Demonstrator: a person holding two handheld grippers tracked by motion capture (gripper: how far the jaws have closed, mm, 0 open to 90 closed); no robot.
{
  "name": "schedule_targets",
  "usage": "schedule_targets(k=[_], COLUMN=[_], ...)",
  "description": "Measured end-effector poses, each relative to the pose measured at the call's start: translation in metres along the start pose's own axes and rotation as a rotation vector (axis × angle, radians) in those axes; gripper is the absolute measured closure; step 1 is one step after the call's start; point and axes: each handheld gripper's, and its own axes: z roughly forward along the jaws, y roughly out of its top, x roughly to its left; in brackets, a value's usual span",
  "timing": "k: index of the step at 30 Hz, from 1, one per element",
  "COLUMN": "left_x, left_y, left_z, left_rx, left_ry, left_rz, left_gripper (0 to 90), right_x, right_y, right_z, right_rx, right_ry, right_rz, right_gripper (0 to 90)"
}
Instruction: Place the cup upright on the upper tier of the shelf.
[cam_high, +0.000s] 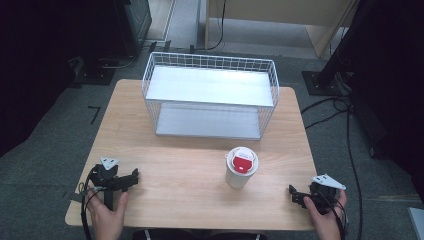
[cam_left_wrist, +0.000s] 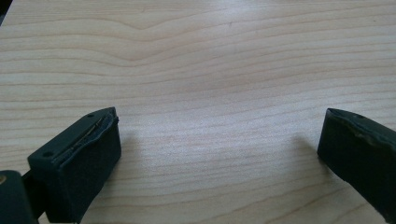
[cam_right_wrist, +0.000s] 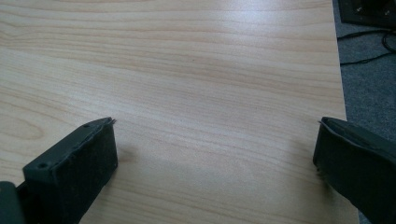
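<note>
Nothing appears started: the white paper cup with a red-and-white lid (cam_high: 241, 167) is standing untouched right of centre on the pale wooden worktop (cam_high: 180, 165), below the white two-tier wire rack (cam_high: 210, 95). The left gripper (cam_high: 134, 176) at lower left and the right gripper (cam_high: 293, 192) at lower right are both resting spread and empty, so any handling is seemingly still ahead.

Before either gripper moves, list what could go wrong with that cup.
1. The cup is tall, narrow and stands free on the table; a sideways knock from the right gripper could likely tip it.
2. Its red-and-white lid may pop off if squeezed high.
3. The wire basket stands right behind it, so a lift towards it could catch the rim.
</note>
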Motion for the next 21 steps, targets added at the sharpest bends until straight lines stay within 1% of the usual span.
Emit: schedule_targets(k=[8,10,12,14,16,19,21], left_x=[0.0,0.0,0.0,0.0,0.0,0.0,0.0], left_y=[0.0,0.0,0.0,0.0,0.0,0.0,0.0], left_z=[0.0,0.0,0.0,0.0,0.0,0.0,0.0], left_rx=[0.001,0.0,0.0,0.0,0.0,0.0,0.0], left_ry=[0.0,0.0,0.0,0.001,0.001,0.001,0.001], left_rz=[0.0,0.0,0.0,0.001,0.001,0.001,0.001], left_gripper=[0.0,0.0,0.0,0.0,0.0,0.0,0.0], right_x=[0.001,0.001,0.003,0.005,0.008,0.015,0.021], right_y=[0.0,-0.001,-0.002,-0.001,0.001,0.005,0.007], right_z=[0.0,-0.002,-0.003,-0.005,-0.006,-0.008,-0.011], right_rx=[0.0,0.0,-0.006,-0.017,-0.018,-0.031,-0.043], right_ry=[-0.005,-0.014,-0.024,-0.005,-0.002,0.004,0.023], right_rz=[0.005,0.013,0.006,0.002,0.0,-0.017,-0.017], right_gripper=[0.0,0.0,0.0,0.0,0.0,0.0,0.0])
